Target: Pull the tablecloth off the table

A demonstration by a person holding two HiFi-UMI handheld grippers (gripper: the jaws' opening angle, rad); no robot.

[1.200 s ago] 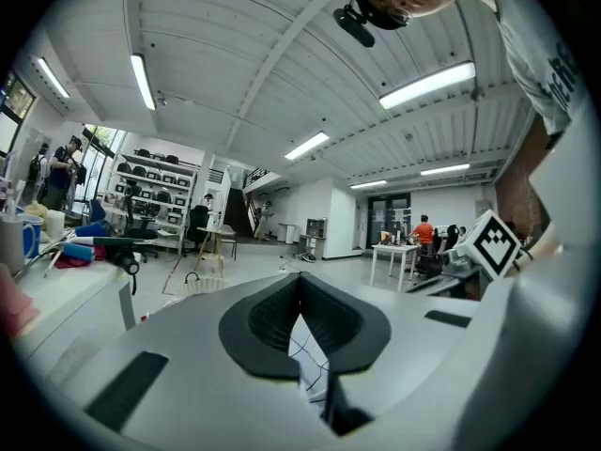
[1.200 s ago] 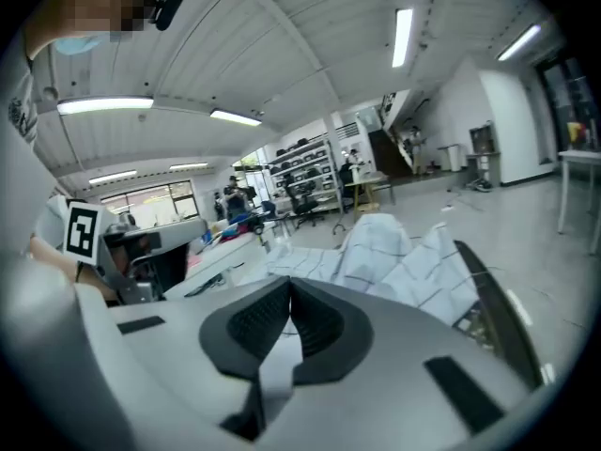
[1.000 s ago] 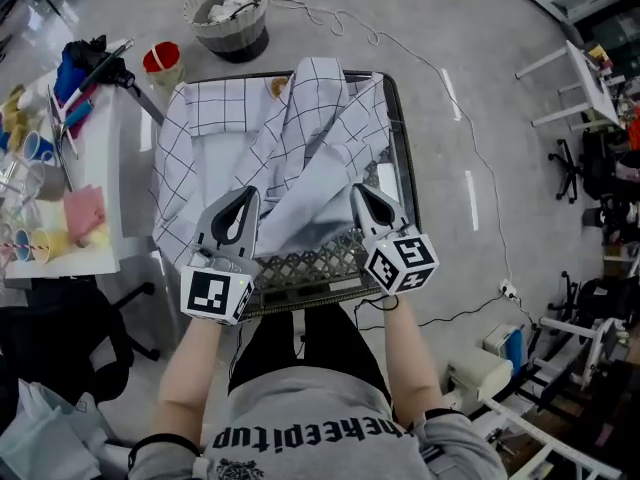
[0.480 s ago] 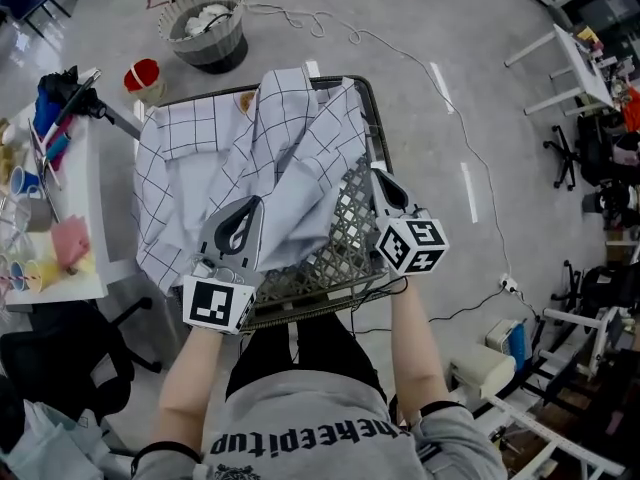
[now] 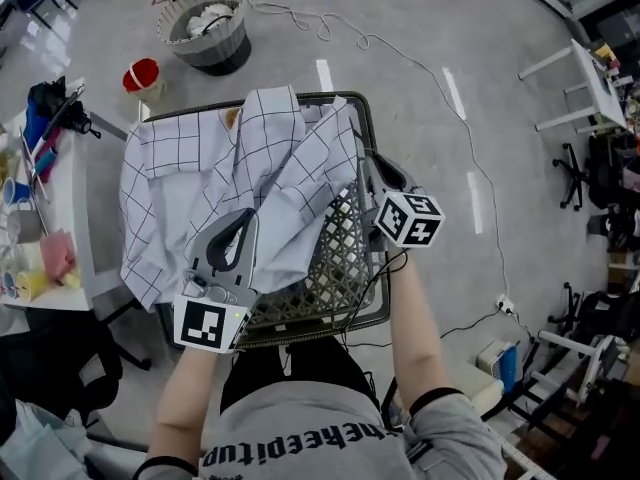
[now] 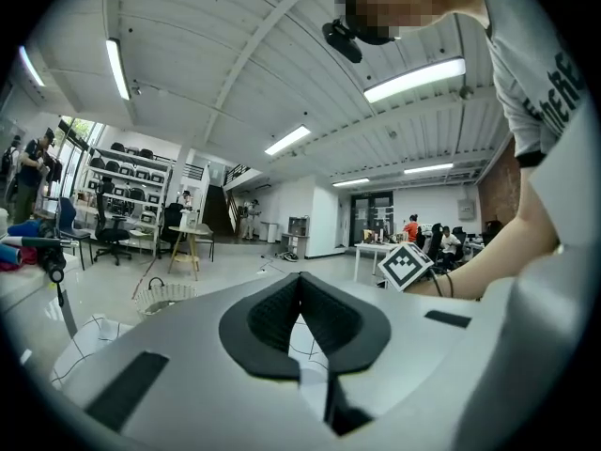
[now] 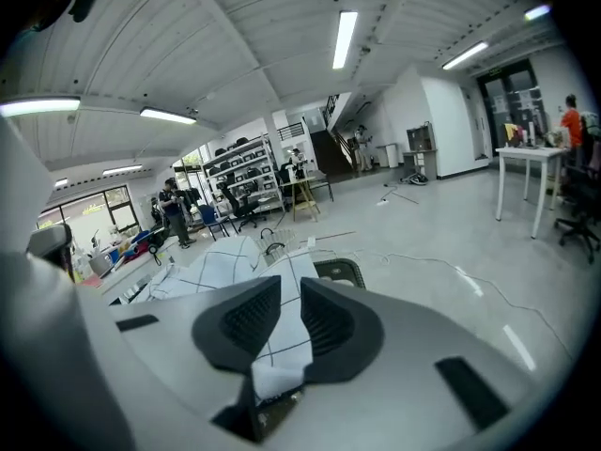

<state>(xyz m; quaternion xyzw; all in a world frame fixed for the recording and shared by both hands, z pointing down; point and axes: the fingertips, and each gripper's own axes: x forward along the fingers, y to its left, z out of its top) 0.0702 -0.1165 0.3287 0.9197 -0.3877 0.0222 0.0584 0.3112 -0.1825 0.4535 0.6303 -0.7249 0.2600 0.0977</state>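
Note:
A white tablecloth [image 5: 250, 158] with a black grid lies bunched over the left and far part of a metal mesh table [image 5: 335, 268]. My left gripper [image 5: 245, 215] rests on the cloth's near fold. In the left gripper view its jaws [image 6: 300, 278] meet at the tips, with cloth [image 6: 305, 338] pinched low between the pads. My right gripper [image 5: 375, 168] is at the cloth's right edge by the table's rim. Its jaws [image 7: 290, 285] have just been opening. A narrow gap now shows, with a strip of cloth [image 7: 278, 346] loose between the pads.
A grey basket [image 5: 205, 23] and a red cup [image 5: 143, 75] stand on the floor beyond the table. A white side table [image 5: 70, 208] with small items is close on the left. A cable [image 5: 400, 53] runs across the floor, and more furniture [image 5: 580, 78] stands at far right.
The cloth has slid left, baring more mesh on the right. My right gripper left the near edge, went to the cloth's right side and parted its jaws. The left gripper stays shut.

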